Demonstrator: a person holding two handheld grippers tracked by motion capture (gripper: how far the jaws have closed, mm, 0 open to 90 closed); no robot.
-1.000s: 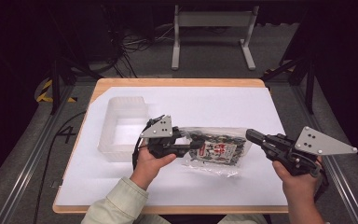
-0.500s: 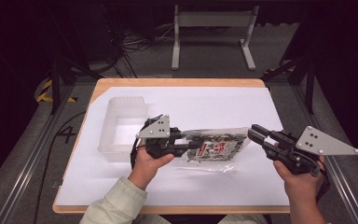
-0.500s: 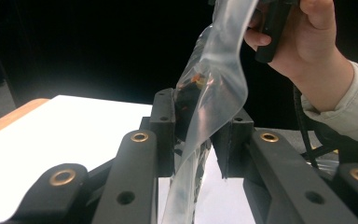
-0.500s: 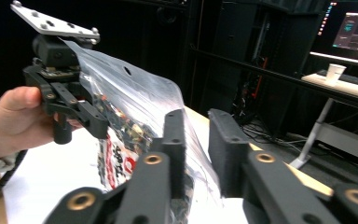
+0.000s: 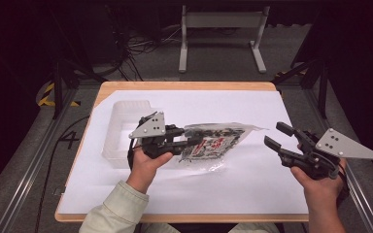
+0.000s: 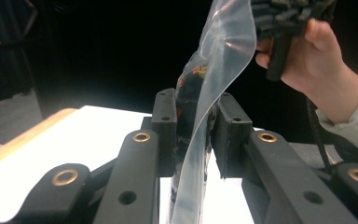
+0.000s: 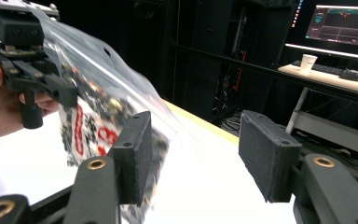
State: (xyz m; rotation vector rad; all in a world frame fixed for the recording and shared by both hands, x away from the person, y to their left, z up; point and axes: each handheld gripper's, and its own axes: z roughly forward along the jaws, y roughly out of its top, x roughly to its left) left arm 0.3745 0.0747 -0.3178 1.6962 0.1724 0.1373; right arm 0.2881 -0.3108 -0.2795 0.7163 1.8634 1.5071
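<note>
Bag handling is underway: the left tool (image 5: pixel 190 142) is gripping the clear plastic bag (image 5: pixel 213 144) at mid-frame, lifting it off the white bench (image 5: pixel 252 184), while the right tool (image 5: pixel 278 137) is hovering released at right; next, steering toward the tray (image 5: pixel 119 127) looks likely

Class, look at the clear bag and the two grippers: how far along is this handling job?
Done: the left gripper is shut on the clear plastic bag of printed contents and holds it off the white table cover. In hand: the right gripper, jaws open, sits apart from the bag's far end. Left: the clear plastic bin beside the left hand is probably its destination, and the bag is not in it yet.
</note>
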